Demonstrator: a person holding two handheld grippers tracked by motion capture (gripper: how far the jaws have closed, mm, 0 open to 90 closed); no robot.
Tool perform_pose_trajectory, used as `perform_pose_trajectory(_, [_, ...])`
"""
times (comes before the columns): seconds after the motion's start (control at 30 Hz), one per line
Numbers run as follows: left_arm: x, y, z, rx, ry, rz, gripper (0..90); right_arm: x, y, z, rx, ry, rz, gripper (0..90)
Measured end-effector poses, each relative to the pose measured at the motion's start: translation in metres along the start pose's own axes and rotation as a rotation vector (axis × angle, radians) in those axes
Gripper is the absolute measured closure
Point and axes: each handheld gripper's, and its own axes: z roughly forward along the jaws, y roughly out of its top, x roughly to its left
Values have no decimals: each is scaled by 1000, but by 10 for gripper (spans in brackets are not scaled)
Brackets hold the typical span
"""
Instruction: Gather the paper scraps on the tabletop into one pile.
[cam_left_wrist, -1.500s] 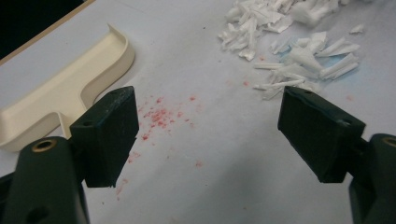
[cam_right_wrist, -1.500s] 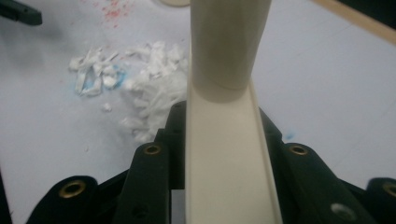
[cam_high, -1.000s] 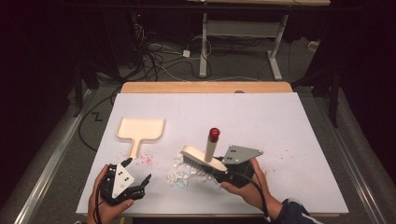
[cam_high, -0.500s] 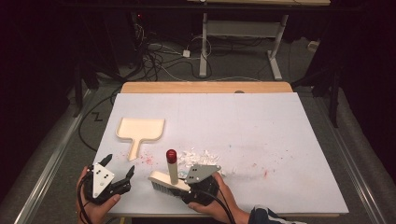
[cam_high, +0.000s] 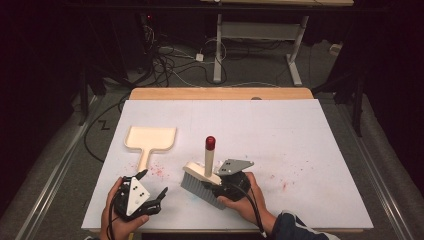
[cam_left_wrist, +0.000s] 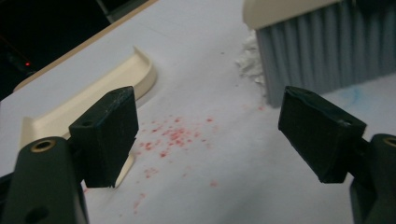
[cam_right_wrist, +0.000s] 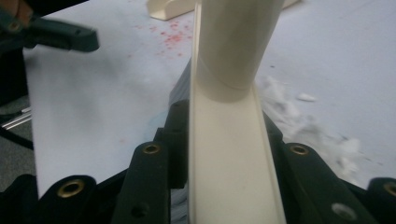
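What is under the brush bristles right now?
White shreds show at the edge of the brush, which the right gripper holds on the white table sheet. Whatever lies directly beneath the bristles is covered.

Place: a lab or test room, dimly lit.
Tabletop (cam_high: 310, 130): a white sheet laid over a wooden board, lit against dark surroundings.
Floor: grey carpet with a tangle of black and white cables (cam_high: 175, 65) running loose.
Background: metal legs of a workbench (cam_high: 218, 50) behind the table.
Edges: metal rails (cam_high: 55, 170) flank the table.
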Motion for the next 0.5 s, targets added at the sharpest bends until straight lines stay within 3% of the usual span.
perform_pose_trajectory(0.13, [-4, 1, 3, 13, -22, 7, 189, -13, 0, -7, -4, -46, -17, 681])
perform_pose_trajectory(0.23, [-5, 2, 4, 18, -28, 12, 189, -22, 0, -12, -2, -54, 2, 682])
perform_pose_trajectory(0.5, [-6, 0, 5, 38, -37, 34, 189, -27, 10, -40, -42, -21, -33, 684])
